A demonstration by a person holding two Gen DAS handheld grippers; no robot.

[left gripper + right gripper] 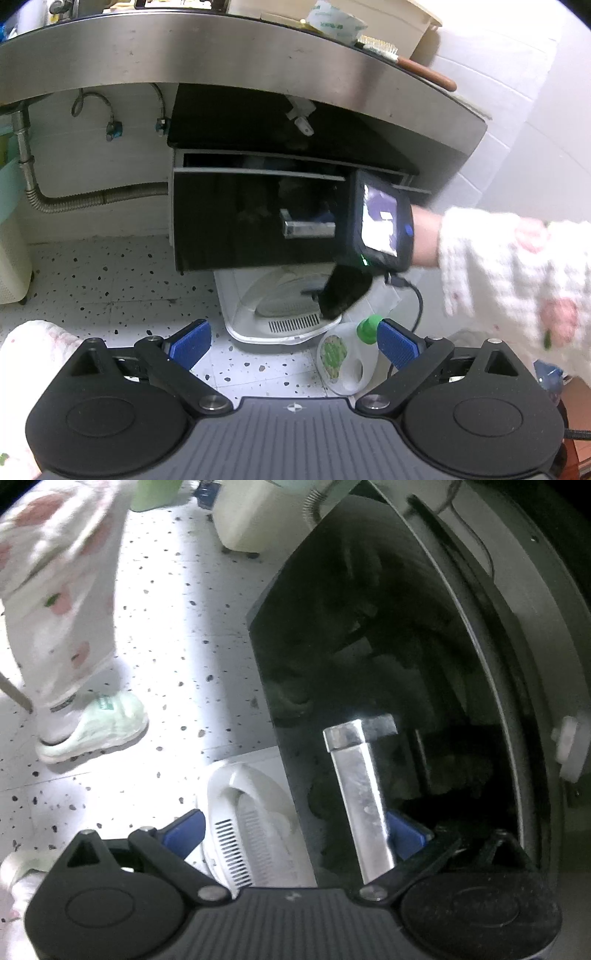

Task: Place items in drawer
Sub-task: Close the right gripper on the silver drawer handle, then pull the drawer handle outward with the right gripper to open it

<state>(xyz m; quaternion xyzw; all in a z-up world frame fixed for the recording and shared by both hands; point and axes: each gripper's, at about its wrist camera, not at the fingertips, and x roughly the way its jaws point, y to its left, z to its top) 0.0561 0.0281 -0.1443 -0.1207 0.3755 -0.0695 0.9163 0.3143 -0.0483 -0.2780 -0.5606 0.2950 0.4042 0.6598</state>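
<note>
left wrist view looked at a black glossy drawer [258,218] under a brushed steel counter edge [221,55], its front pulled out slightly so a dark slot showed along the top. its long axis ran left to right in that view, front panel facing the camera, with a squared metal handle [308,226] lying level across the middle of the front. the left gripper [293,341] hung back from it, blue ribbed pads [190,343] spread wide with nothing between them. the right gripper [382,225] was seen from behind at the handle's right end, a lit screen on its back, held by a hand in a knitted white sleeve [509,266] with pink patches. on the speckled terrazzo floor [110,280] below sat a white plastic appliance [280,310] with a slotted vent, and just beside it a clear jug with a green cap [369,328]. right wrist view showed the same drawer front [369,646] tilted, the handle [364,801] running lengthwise up from the right gripper [295,834]. its jaws stood apart, the right blue pad [406,836] just behind the bar's near end; i could not tell whether it touched. a corrugated metal hose [74,199] curved along the wall at left.
</note>
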